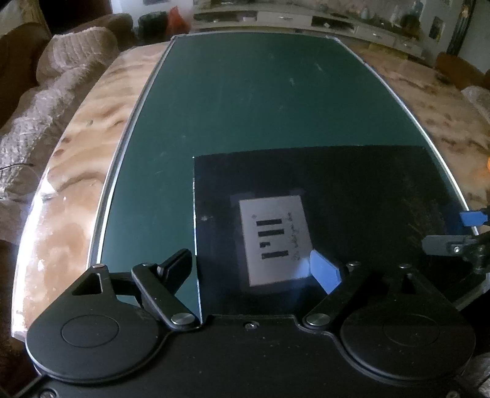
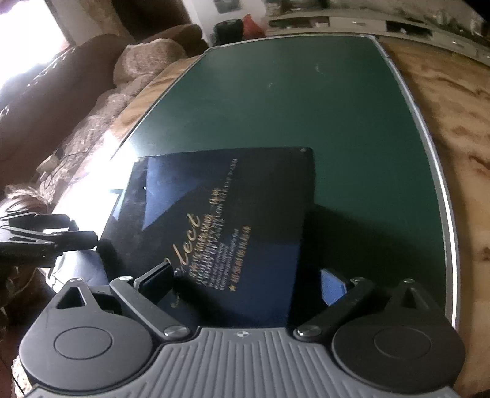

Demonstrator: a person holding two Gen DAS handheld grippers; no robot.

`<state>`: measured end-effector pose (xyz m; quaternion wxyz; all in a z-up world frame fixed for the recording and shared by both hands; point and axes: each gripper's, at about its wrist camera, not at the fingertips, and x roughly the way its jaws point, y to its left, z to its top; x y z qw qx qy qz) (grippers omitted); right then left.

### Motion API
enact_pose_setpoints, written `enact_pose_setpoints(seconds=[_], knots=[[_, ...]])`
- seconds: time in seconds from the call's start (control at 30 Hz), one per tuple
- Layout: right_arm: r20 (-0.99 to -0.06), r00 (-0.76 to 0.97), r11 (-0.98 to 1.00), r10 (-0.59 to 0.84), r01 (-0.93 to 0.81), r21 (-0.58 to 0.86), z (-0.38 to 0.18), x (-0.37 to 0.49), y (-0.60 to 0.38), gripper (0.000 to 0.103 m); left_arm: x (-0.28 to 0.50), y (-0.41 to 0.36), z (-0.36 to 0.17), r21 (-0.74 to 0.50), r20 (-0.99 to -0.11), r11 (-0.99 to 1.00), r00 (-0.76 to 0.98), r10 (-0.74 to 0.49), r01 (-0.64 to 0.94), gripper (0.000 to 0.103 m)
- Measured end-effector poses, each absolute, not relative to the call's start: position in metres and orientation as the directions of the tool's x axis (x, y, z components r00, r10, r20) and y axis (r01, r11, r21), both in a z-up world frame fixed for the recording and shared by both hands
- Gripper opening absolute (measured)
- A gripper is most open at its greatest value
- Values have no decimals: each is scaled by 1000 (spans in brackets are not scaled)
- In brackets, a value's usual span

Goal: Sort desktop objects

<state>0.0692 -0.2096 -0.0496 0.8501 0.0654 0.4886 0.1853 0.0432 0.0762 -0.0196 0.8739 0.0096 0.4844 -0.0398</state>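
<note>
Lying flat, black folder (image 2: 232, 214) points away lengthwise

Blurring out along the far wall, shelf clutter (image 1: 337, 18) too smeared to name. Hiding under the left hand-held gripper (image 1: 254, 266): the near edge of the black book (image 1: 352, 189). Running too small to read, gold lettering (image 2: 214, 245) on the dark cover. Getting cut by the frame's edge, the right hand-held gripper (image 1: 465, 232). Washing out white at left, the window (image 2: 27, 39).
</note>
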Motion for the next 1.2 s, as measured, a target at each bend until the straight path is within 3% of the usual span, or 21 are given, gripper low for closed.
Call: enact_pose_setpoints(seconds=[0.2, 0.37, 0.53, 0.73, 1.2], knots=[[-750, 542, 924, 379, -267, 274, -32, 43, -219, 99, 33, 84, -15, -46, -844, 997, 531, -67, 54, 84], [-747, 597, 935, 293, -341, 95, -28, 9, -199, 100, 1, 82, -10, -42, -844, 997, 533, -68, 61, 85], [-787, 570, 920, 235, -391, -9, -57, -7, -182, 100, -21, 71, -28, 44, -846, 996, 533, -5, 79, 85], [-807, 521, 922, 278, -381, 72, -73, 20, -183, 98, 7, 68, -56, 12, -871, 995, 489, -39, 101, 85], [-800, 512, 926, 311, -353, 134, -77, 67, -183, 98, 60, 66, -63, 40, -868, 993, 496, -20, 110, 86]])
